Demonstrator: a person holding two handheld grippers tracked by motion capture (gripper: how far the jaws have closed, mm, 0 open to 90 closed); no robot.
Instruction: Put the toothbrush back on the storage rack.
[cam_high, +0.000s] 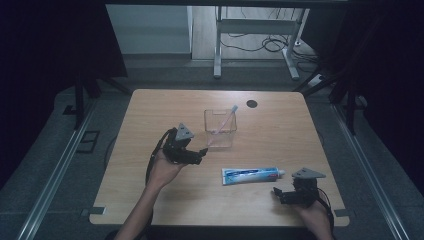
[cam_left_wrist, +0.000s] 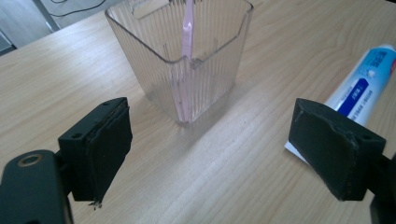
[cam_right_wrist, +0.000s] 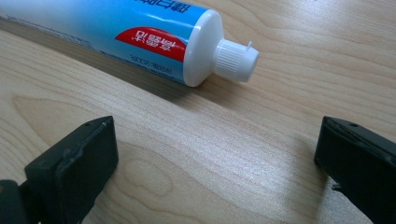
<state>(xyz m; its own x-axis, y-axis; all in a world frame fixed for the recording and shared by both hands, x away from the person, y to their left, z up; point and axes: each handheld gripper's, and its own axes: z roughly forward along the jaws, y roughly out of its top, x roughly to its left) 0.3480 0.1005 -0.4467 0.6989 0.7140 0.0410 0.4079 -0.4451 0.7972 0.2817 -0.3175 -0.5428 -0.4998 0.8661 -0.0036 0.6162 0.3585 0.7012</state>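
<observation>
A clear ribbed cup (cam_high: 220, 128) stands upright near the middle of the wooden surface (cam_high: 150, 107), and a pink toothbrush (cam_high: 226, 121) leans inside it, its head poking out past the far right rim. In the left gripper view the brush handle (cam_left_wrist: 186, 60) runs down the near wall of the cup (cam_left_wrist: 210, 56) to the bottom.

The left claw (cam_high: 201, 152) sits just to the left of the cup, held up off the wood in the person's left hand (cam_high: 164, 170) and aimed toward the cup's base. Its jaws are spread wide — released, with nothing between them; in its own view the cup stands ahead of the gap and apart from both pads.

A tube of toothpaste (cam_high: 250, 175) lies flat in front of the cup, toward the near right, its white cap (cam_high: 281, 173) pointing right. The right claw (cam_high: 278, 194) rests low near the front right corner of the surface, just beside the cap end of the tube but not touching it. Its jaws also stand wide apart — empty. In the right gripper view the tube (cam_right_wrist: 116, 32) lies across the top of the picture with its cap (cam_right_wrist: 236, 59) ahead of the open gap, bare wood between the pads.
</observation>
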